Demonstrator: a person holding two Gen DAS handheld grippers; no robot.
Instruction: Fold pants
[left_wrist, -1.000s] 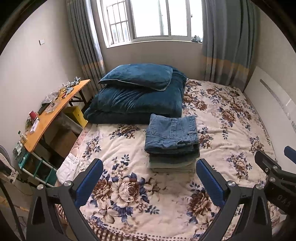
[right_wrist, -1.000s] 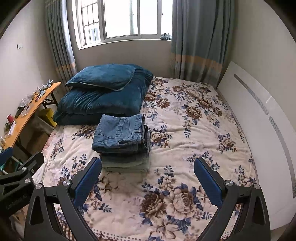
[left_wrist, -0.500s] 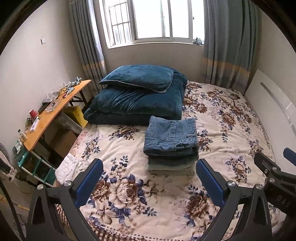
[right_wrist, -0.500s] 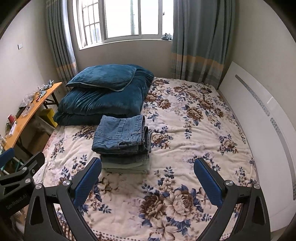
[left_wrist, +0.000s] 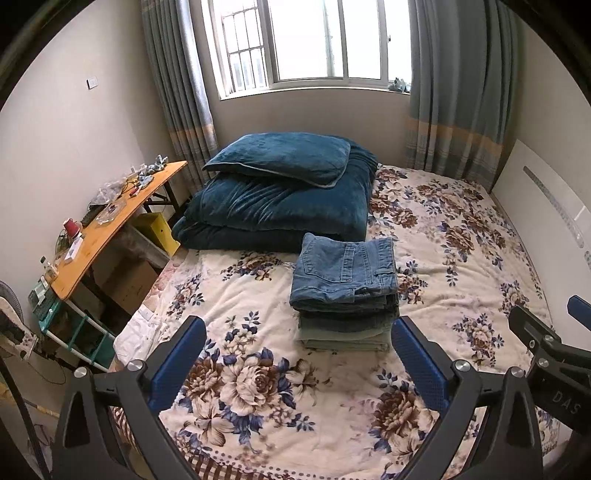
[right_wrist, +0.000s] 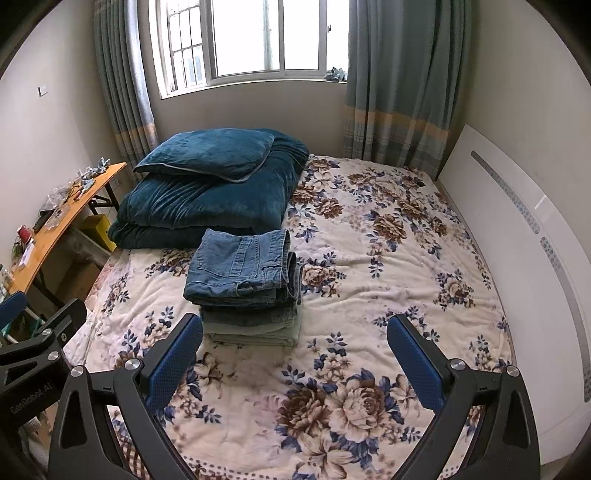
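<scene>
Folded blue jeans (left_wrist: 345, 271) top a neat stack of folded pants (left_wrist: 345, 332) mid-bed, just before a teal duvet (left_wrist: 273, 210) and pillow (left_wrist: 280, 157). The floral bedspread (left_wrist: 461, 258) lies beneath a curtained window (left_wrist: 310, 40). Left gripper (left_wrist: 297, 356) and right gripper (right_wrist: 293, 350) hover spread, empty.

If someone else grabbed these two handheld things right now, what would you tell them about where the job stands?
Left tool: open, empty, held above the near end of the floral bedspread.
Right tool: open, empty, beside it.
Folded blue denim pants lie on top of a neat stack of folded garments mid-bed, in front of the dark teal folded quilt.
Done: every pair in view is folded and stacked.
Left: no unfolded pants in view; probably nothing.
</scene>
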